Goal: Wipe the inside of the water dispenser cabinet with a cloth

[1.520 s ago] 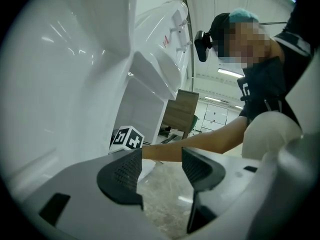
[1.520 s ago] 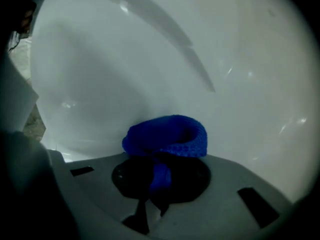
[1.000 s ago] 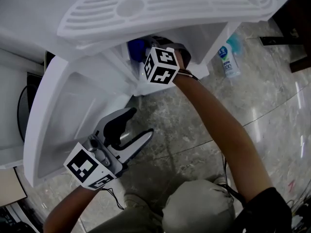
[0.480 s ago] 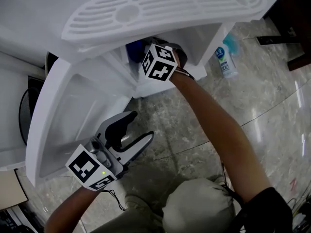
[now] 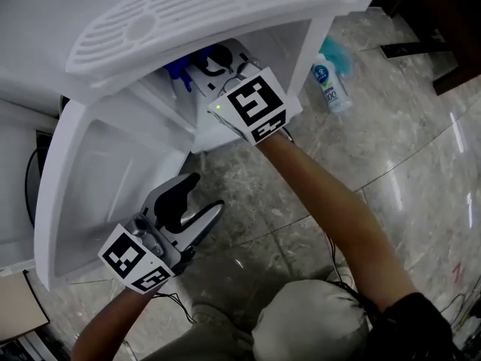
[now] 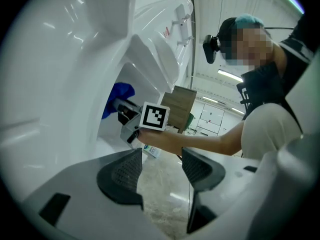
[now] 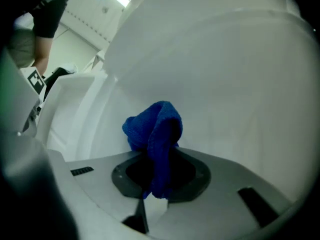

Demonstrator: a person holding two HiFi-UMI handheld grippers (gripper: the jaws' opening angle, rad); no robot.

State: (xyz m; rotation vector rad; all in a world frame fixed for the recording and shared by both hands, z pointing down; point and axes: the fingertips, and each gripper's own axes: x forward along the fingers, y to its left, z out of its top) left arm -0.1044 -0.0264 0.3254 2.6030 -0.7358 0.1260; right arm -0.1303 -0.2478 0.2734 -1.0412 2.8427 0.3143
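Judged mid-wipe: the blue cloth (image 7: 156,129) is clamped in the right tongs (image 7: 159,178) inside the cabinet (image 7: 235,74); the left tongs (image 5: 204,192), at seven o'clock, are held apart, empty. Wall contact is needed next.

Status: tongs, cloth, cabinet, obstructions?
Right tongs shut on blue cloth, inside cabinet. Left tongs open, empty, beside cabinet door. No obstruction seen.

A plastic bottle (image 5: 329,81) lying on the floor carries a white label with a round blue logo and the number 500 beneath it. Its smaller print is illegible. The upper marker cube (image 5: 256,110) and lower marker cube (image 5: 135,260) show black-and-white square codes.
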